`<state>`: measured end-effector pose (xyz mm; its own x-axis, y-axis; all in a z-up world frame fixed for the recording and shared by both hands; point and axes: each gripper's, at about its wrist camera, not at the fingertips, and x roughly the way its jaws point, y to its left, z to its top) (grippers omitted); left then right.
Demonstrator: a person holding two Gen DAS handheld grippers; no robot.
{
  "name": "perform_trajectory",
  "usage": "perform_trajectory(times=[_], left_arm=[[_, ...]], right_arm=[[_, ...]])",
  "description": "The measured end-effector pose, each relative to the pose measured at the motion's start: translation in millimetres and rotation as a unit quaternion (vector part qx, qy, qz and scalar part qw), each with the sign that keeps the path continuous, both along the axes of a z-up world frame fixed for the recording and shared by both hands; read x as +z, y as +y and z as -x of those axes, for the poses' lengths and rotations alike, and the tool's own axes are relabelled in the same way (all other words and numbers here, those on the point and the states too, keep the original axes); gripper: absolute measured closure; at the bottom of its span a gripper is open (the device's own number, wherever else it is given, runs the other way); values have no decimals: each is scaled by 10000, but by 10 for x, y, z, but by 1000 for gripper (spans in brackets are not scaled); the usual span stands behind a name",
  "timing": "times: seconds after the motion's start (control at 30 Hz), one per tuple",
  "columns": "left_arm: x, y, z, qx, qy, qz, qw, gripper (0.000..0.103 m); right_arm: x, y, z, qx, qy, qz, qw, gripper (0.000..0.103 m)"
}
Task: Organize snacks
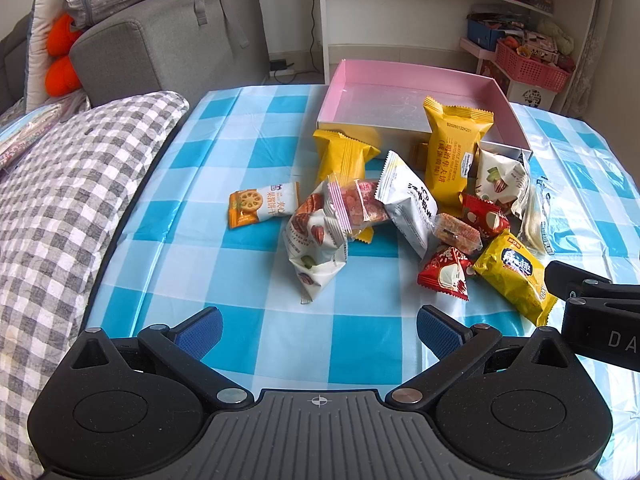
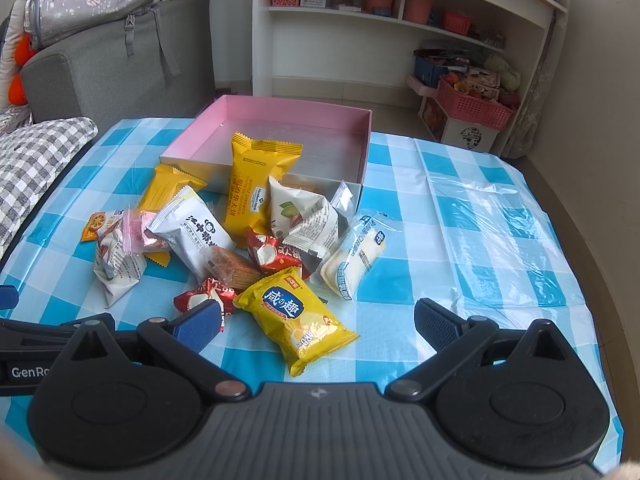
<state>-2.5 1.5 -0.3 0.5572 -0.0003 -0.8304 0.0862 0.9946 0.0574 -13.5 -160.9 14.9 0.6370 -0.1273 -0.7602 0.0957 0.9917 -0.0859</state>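
I see my left gripper (image 1: 318,326) spread wide and holding nothing, low in the frame over the checked tablecloth (image 1: 256,184). My right gripper (image 2: 318,320) is spread too, its fingers either side of a yellow packet (image 2: 294,320) at lower centre. The snack pile (image 2: 240,240) sits mid-frame, just in front of the pink box (image 2: 280,110), with one tall yellow packet (image 2: 252,184) leaning on the box's front wall.

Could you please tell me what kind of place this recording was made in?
Most likely a lived-in home living room: a grey fabric sofa stands behind the table, a white bookshelf holds pots and baskets, and a pink plastic basket of toys sits by it.
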Motion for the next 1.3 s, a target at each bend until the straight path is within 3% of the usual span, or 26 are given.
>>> perform_trajectory(times=[1.13, 1.3], left_arm=[[2, 45, -24, -1, -31, -50, 10000, 0], [57, 74, -86, -408, -311, -206, 9985, 0]], right_arm=[[-19, 1, -12, 32, 52, 57, 10000, 0], [-50, -128, -106, 280, 241, -127, 9992, 0]])
